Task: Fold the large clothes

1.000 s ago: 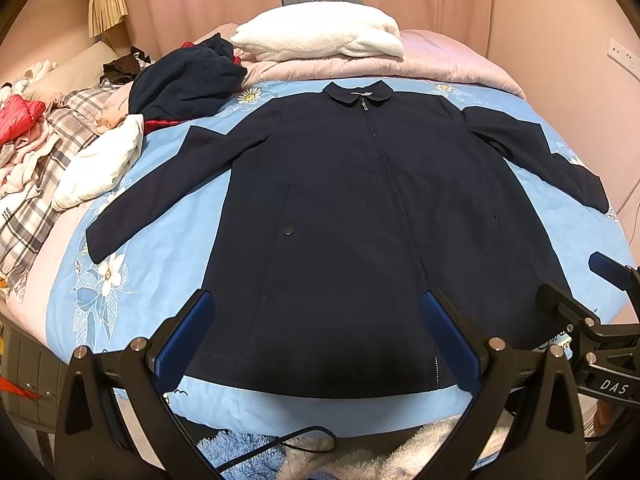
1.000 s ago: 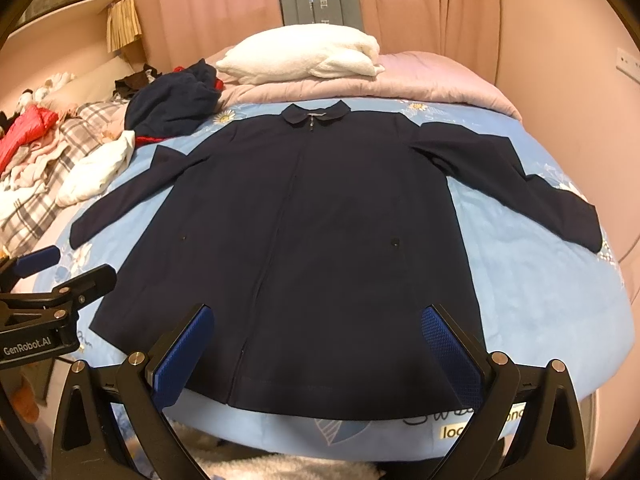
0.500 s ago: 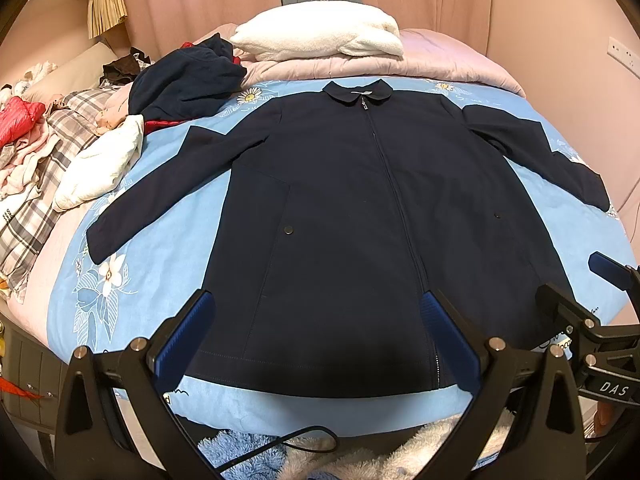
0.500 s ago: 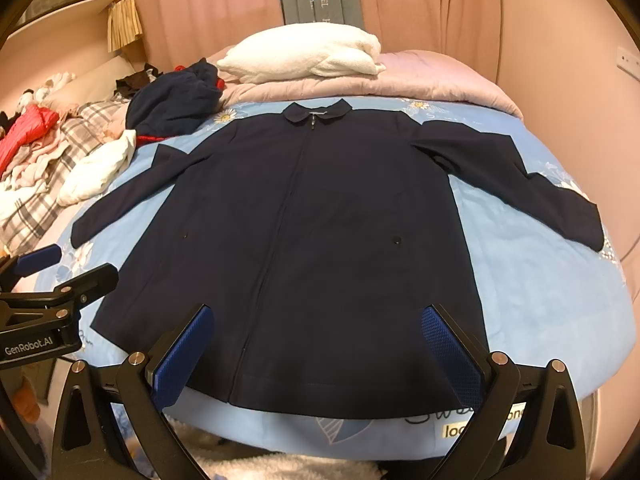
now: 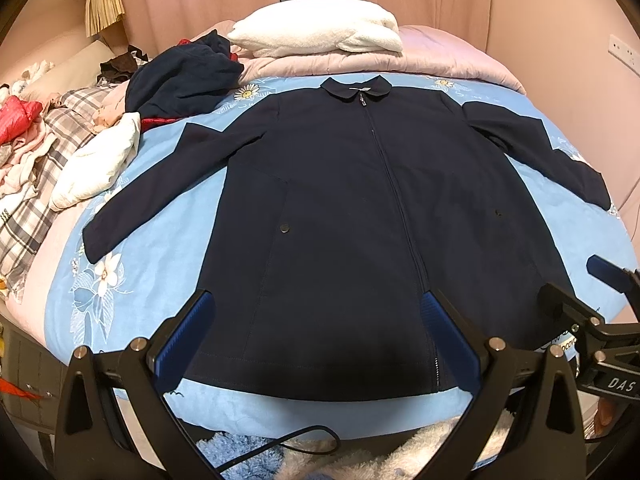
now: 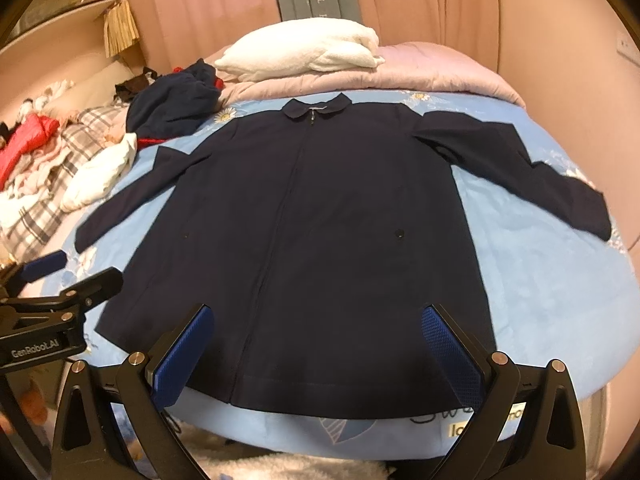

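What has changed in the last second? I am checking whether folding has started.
Nothing visibly changed: the navy jacket lies spread flat on the blue bedspread, and the left hand-held gripper and right hand-held gripper hover open at its hem, gripping nothing.

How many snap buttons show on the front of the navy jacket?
2: one snap button left of the zipper on the navy jacket, another snap button right of it. Folds might hide others.

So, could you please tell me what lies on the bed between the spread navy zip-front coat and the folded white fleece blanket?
A strip of blue floral bedsheet, then the pink quilt under the blanket, beyond the coat; both wrist views show it.
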